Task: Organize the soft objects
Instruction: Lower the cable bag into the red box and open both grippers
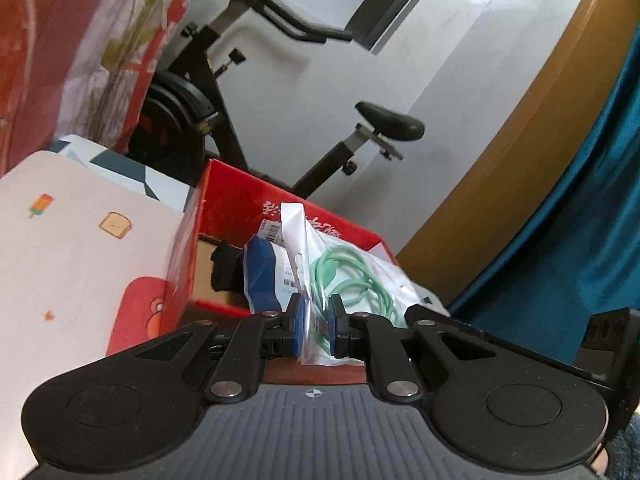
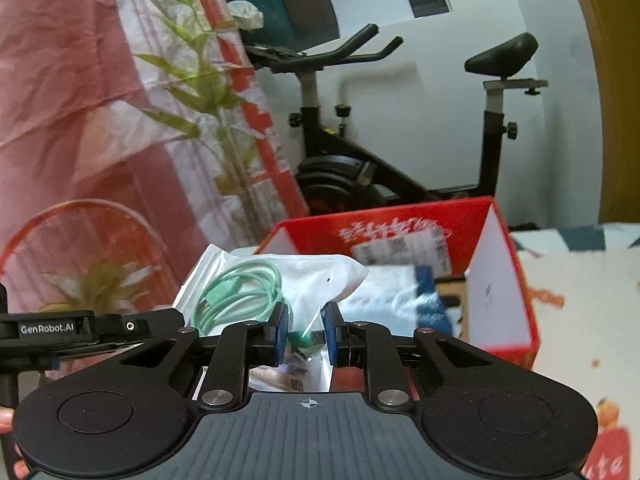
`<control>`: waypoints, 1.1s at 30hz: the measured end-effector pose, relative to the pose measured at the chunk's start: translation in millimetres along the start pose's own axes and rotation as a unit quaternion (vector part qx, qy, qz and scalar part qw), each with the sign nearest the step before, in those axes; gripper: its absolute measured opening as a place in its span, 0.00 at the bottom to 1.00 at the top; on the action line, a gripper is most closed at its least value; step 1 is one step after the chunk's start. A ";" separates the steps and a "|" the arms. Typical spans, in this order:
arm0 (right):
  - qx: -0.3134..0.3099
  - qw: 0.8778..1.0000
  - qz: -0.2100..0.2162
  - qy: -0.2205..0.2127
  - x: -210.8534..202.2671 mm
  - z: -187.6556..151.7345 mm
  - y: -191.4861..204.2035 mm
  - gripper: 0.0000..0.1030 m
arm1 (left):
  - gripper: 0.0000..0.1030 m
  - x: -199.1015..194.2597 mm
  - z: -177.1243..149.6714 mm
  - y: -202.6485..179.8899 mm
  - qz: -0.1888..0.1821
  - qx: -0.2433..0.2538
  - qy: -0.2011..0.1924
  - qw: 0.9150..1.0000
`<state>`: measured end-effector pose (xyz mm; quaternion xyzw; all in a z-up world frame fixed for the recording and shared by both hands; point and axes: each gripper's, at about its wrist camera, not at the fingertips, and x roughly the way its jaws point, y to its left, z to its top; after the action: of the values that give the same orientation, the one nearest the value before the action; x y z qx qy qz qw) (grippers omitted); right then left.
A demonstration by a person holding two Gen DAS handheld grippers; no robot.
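Left wrist view: sits on the left gripper, looking forward and slightly down, close above the red box.
Right wrist view: sits on the right gripper, facing likewise.
Shared: red box, clear bag, exercise bike far behind.

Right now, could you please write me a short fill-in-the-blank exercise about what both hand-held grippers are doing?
1. Both the left hand-held gripper and the right hand-held gripper are shut on the same clear ____.
2. The coiled cable inside it is ____ in colour.
3. Behind it stands an open ____ box.
4. Against the wall stands an exercise ____.

Missing words: plastic bag; green; red; bike
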<state>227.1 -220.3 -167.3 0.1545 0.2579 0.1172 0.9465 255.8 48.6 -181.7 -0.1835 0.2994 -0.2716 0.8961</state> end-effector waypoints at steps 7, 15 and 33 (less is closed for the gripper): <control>0.002 0.999 -0.032 0.008 42.1 18.2 -26.0 0.17 | 0.13 61.9 19.5 -0.4 0.039 0.012 0.041 0.998; 0.029 0.993 -0.069 0.095 101.4 18.7 -74.6 0.17 | 0.13 118.3 17.0 1.3 0.079 0.023 0.120 0.989; 0.025 0.979 -0.125 0.157 124.5 18.8 -84.3 0.20 | 0.43 114.6 20.5 -7.5 0.085 0.098 0.136 0.982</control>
<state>353.5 -265.1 -237.9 0.1246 0.4237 0.0145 0.8971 343.1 -22.3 -212.6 -0.0297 0.4050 -0.2446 0.8805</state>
